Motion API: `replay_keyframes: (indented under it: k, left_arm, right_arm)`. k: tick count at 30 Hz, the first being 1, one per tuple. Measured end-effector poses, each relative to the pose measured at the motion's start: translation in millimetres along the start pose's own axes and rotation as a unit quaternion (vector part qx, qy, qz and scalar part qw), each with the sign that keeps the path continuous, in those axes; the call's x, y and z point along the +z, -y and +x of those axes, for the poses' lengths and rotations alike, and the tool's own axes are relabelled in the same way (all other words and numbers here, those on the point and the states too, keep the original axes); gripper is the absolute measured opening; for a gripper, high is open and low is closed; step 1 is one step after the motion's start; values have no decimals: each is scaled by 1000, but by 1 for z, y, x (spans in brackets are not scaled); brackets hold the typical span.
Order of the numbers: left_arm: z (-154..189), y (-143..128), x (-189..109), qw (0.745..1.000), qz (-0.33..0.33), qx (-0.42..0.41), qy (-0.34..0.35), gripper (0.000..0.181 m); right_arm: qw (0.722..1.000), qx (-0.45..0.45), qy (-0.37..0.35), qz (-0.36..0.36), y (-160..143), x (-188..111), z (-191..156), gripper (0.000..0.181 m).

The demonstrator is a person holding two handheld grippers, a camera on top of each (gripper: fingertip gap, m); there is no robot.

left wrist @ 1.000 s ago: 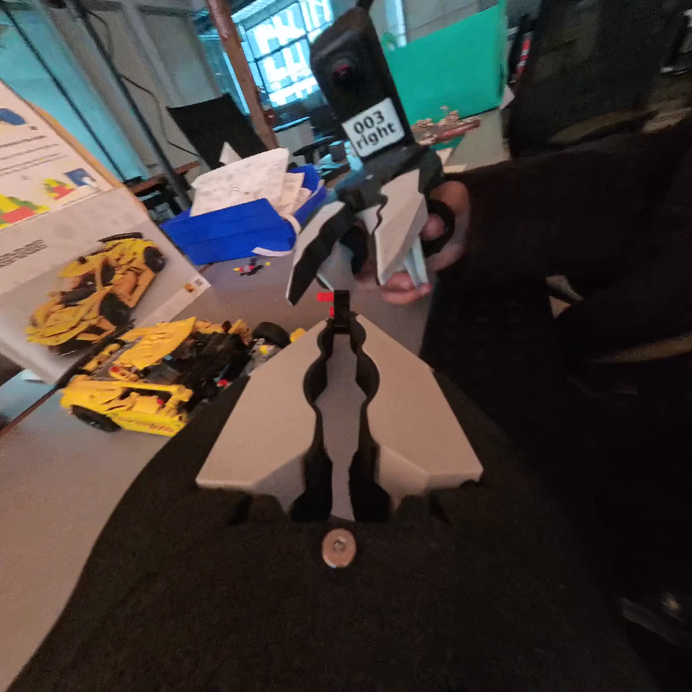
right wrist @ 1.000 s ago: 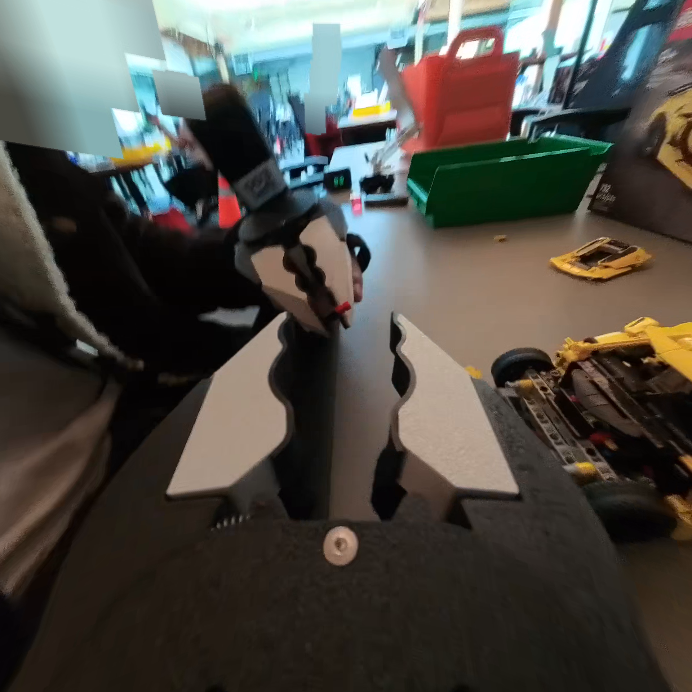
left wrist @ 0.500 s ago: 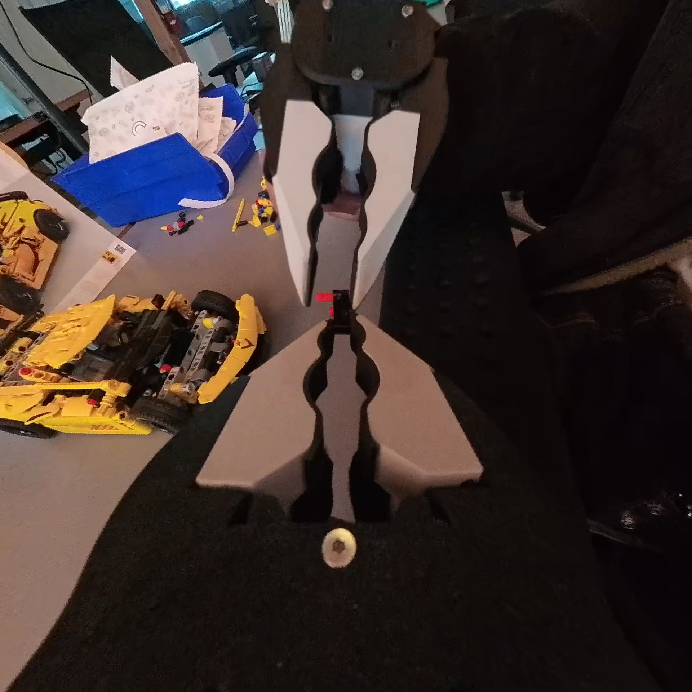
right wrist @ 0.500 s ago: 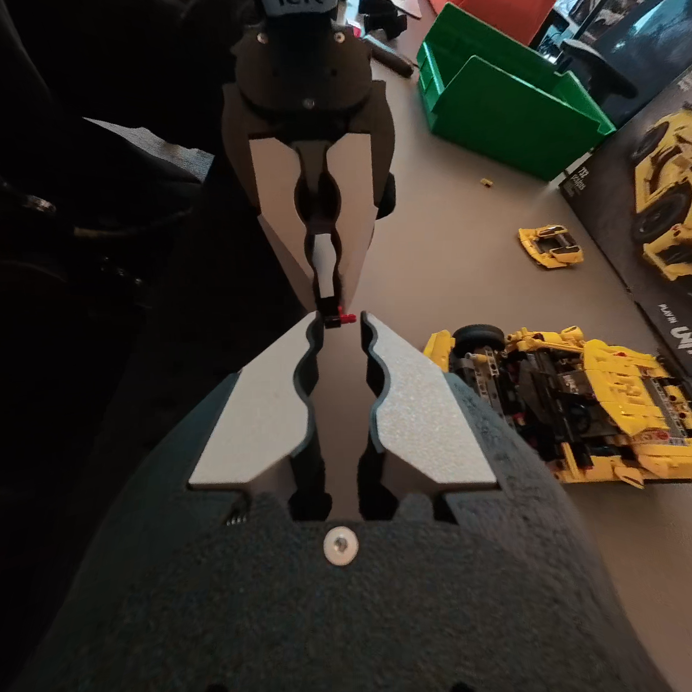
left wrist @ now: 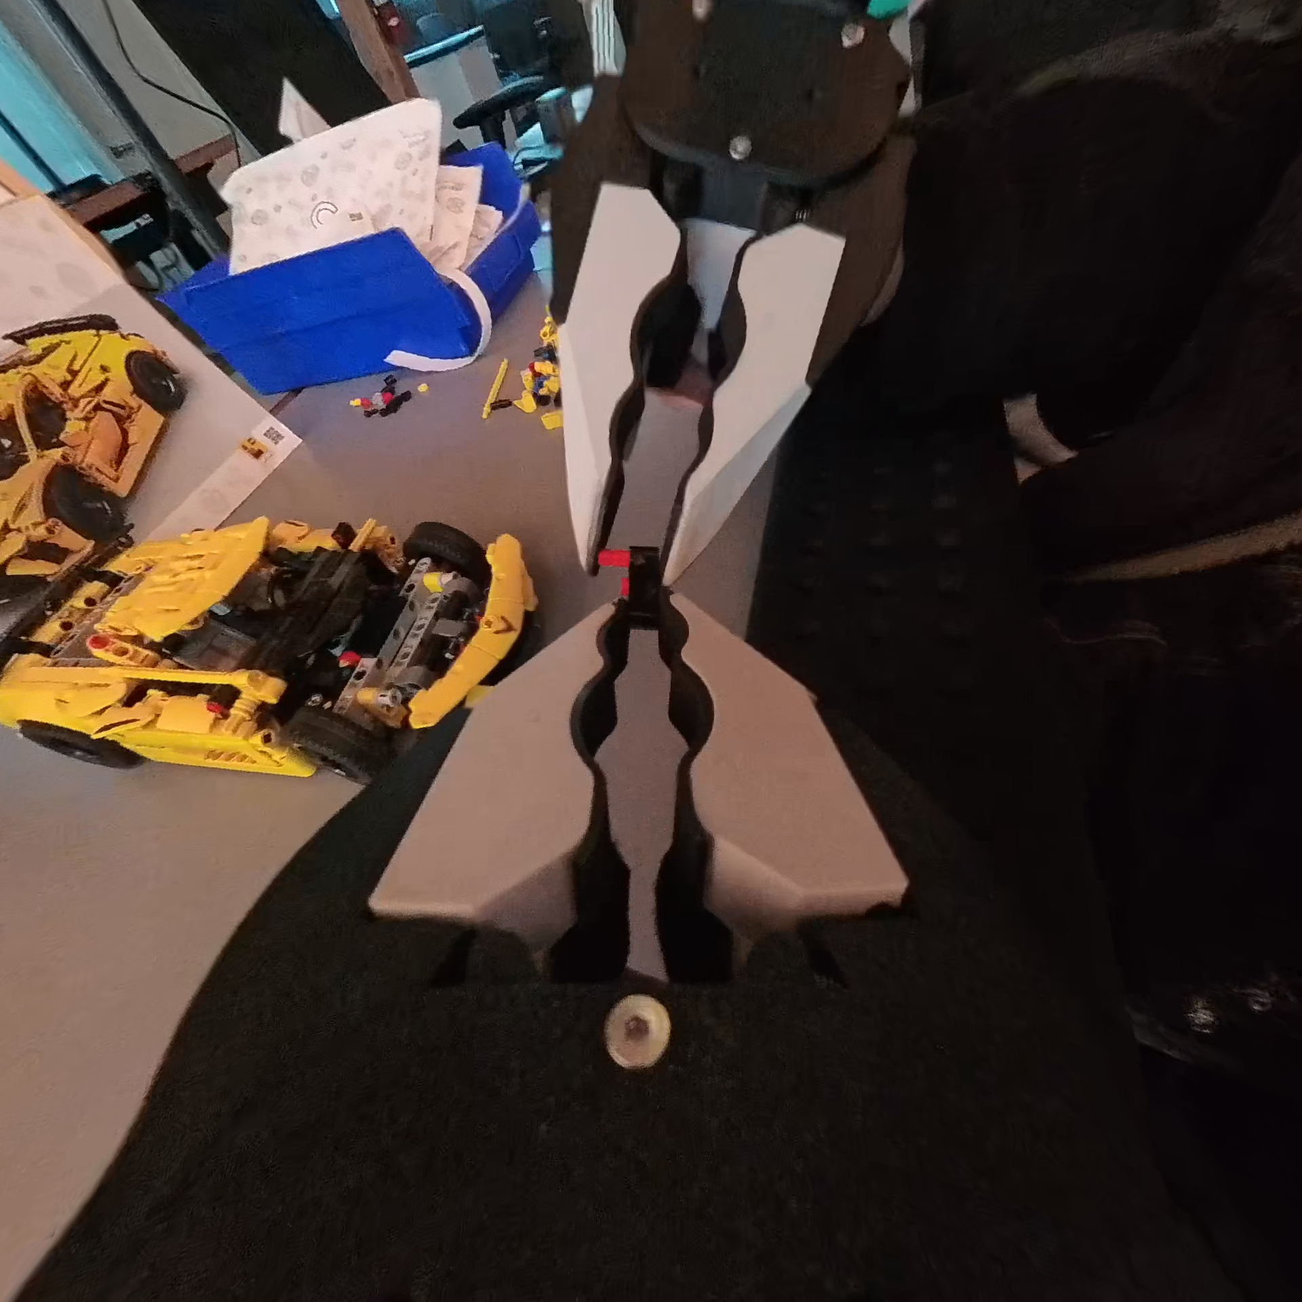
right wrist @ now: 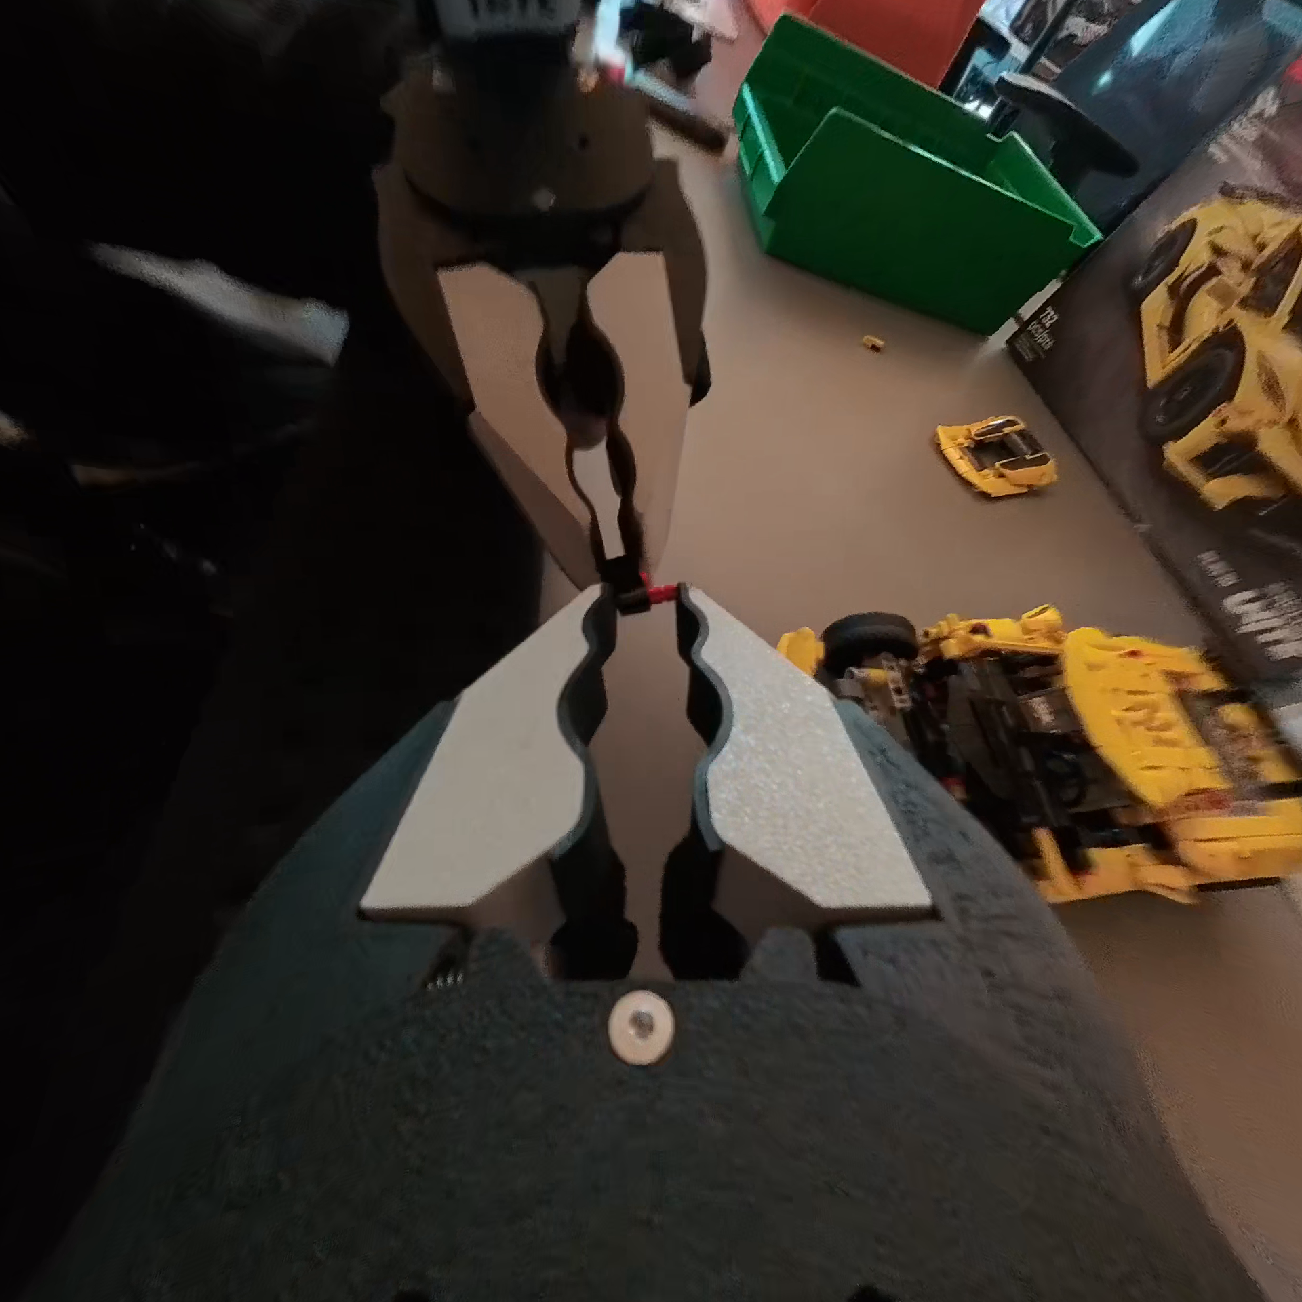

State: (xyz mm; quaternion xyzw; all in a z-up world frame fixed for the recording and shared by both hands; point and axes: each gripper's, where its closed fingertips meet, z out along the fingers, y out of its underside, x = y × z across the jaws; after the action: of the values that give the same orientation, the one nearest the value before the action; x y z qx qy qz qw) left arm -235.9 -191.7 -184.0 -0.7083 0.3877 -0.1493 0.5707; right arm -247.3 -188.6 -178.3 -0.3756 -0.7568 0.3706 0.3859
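Left gripper (left wrist: 642, 604) clamped on black-and-red piece (left wrist: 637, 574), right gripper (right wrist: 642, 599) apart around it, yellow car (left wrist: 261, 641) beside.

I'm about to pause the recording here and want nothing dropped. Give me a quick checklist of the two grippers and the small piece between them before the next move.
1. Left gripper shut on the small black piece: ok, the tips pinch its near end.
2. Right gripper around the piece's red pin: ok, its fingers flank the pin.
3. Right gripper actually clamping it: cannot tell, a gap shows between the tips.
4. Grippers lined up tip to tip: ok, they face each other in both views.
5. Piece held above the grey table: ok.
6. Yellow model car apart from both grippers: ok, it sits to the side.
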Motion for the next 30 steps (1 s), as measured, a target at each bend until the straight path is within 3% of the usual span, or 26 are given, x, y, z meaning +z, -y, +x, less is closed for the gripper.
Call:
replay_keyframes:
  k: [2, 5, 8, 10, 11, 14, 16, 19, 22, 27, 30]
  left_arm:
    - [-8, 8, -6, 998, 32, -55, -11, 7]
    - [-30, 20, -22, 979, 101, -174, -27, 7]
    - [-40, 34, -36, 948, 174, -260, -58, 7]
    - [-41, 42, -43, 926, 208, -303, -86, 7]
    - [-41, 43, -44, 923, 213, -308, -91, 7]
    - [-35, 44, -39, 950, 194, -239, -50, 7]
    - [-36, 37, -33, 978, 152, -138, 26, 7]
    - [-38, 24, -23, 990, 77, 6, 122, 7]
    - [-39, 17, -17, 983, 31, 76, 163, 7]
    - [-39, 4, -9, 979, -18, 103, 174, 7]
    - [-41, 0, -9, 978, -30, 103, 181, 7]
  right_arm:
    - [993, 109, 29, 30, 4, -4, 6, 11]
    - [962, 258, 53, 71, 0, -11, 22, 48]
    - [917, 344, 69, 189, 25, -16, 38, 37]
    - [855, 425, 118, 274, 46, -17, 44, 35]
    - [822, 473, 161, 275, 47, -11, 42, 37]
    - [720, 570, 297, 264, 52, 1, 27, 38]
    - [680, 594, 330, 275, 55, -2, 28, 40]
    - [712, 591, 288, 246, 42, 4, 29, 36]
    - [763, 567, 230, 211, 30, 11, 30, 22]
    - [829, 512, 139, 178, 16, 11, 39, 8]
    - [831, 509, 147, 168, 15, 12, 36, 8]
